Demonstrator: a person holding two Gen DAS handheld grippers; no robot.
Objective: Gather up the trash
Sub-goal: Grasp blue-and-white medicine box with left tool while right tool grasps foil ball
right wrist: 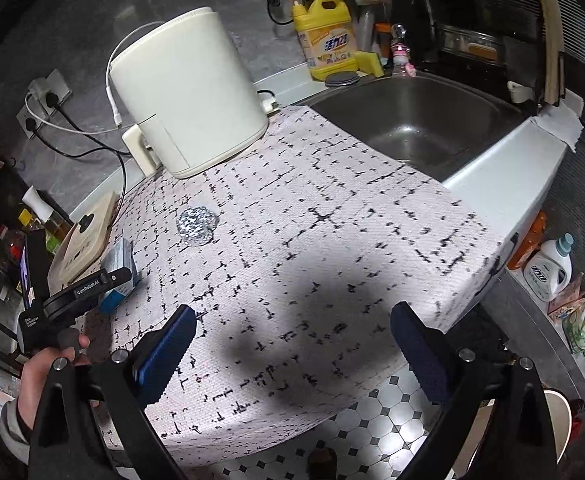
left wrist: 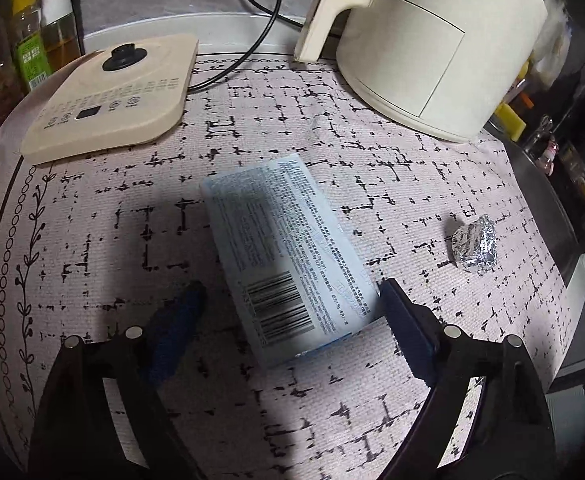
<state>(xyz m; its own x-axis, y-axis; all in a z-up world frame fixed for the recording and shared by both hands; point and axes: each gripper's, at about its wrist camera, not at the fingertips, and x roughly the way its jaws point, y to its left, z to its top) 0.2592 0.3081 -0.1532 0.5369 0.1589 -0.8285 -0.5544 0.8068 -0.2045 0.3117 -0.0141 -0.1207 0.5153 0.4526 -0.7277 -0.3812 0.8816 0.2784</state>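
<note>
With the left hand-held gripper (left wrist: pixel 292 300) spread astride the near end of the blue box (left wrist: pixel 284 256) lying flat on the bench (left wrist: pixel 372 420), centre it so both pads meet the long sides squarely before squeezing, while the right hand-held gripper (right wrist: pixel 292 328), spread and empty, can take the foil ball (right wrist: pixel 196 226).

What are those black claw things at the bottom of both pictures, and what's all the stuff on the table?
A person holds two grabber tools, each carrying a camera looking along its fingers. One picture comes from the left gripper, the other from the right gripper. Both are open and hold nothing. On the patterned grey mat lie a flat light-blue box, between the left fingers but not squeezed, and a crumpled silver foil ball. A cream air fryer and beige control pad stand behind.
</note>
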